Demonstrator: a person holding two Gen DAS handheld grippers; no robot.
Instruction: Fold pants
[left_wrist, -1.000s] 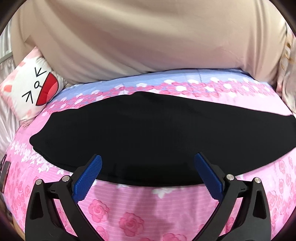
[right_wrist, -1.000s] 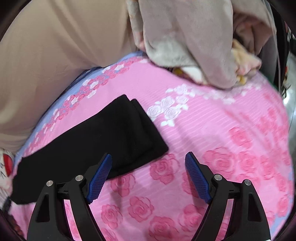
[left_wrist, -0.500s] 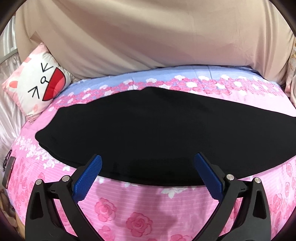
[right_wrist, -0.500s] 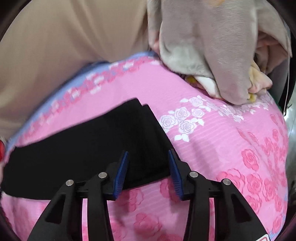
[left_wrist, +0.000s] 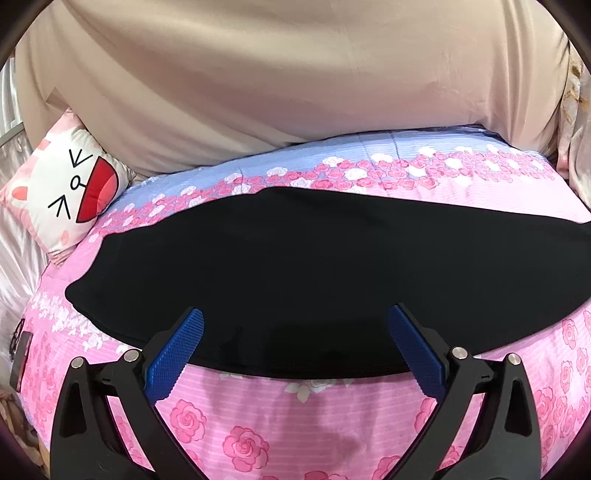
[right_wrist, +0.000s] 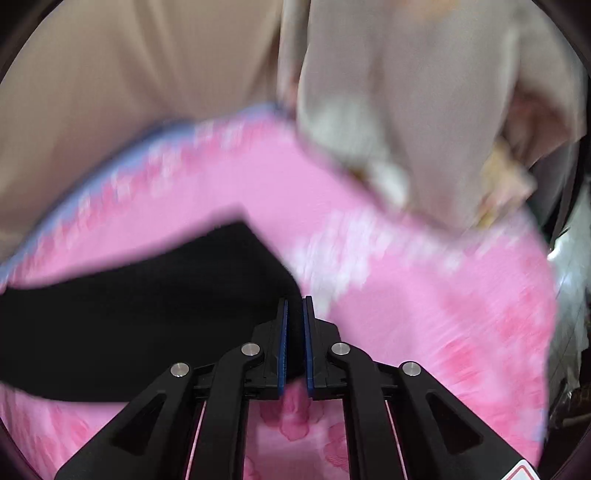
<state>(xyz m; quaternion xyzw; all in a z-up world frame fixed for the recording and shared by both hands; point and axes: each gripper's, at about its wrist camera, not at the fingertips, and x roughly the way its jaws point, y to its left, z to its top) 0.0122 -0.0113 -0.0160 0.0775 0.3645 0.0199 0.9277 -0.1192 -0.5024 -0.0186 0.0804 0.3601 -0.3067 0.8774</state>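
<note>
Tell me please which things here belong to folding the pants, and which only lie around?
Belong to the job:
- black pants, flat on the bedcover
- right gripper, jaws just closed on the pants' end
- left gripper, open over the near edge

Only lying around:
- cartoon-face pillow
- beige blanket
- pink rose bedcover

Pink rose-print bedsheet (left_wrist: 295, 435), beige padded headboard (left_wrist: 295, 92), cartoon-face pillow (left_wrist: 70, 184) at left
</note>
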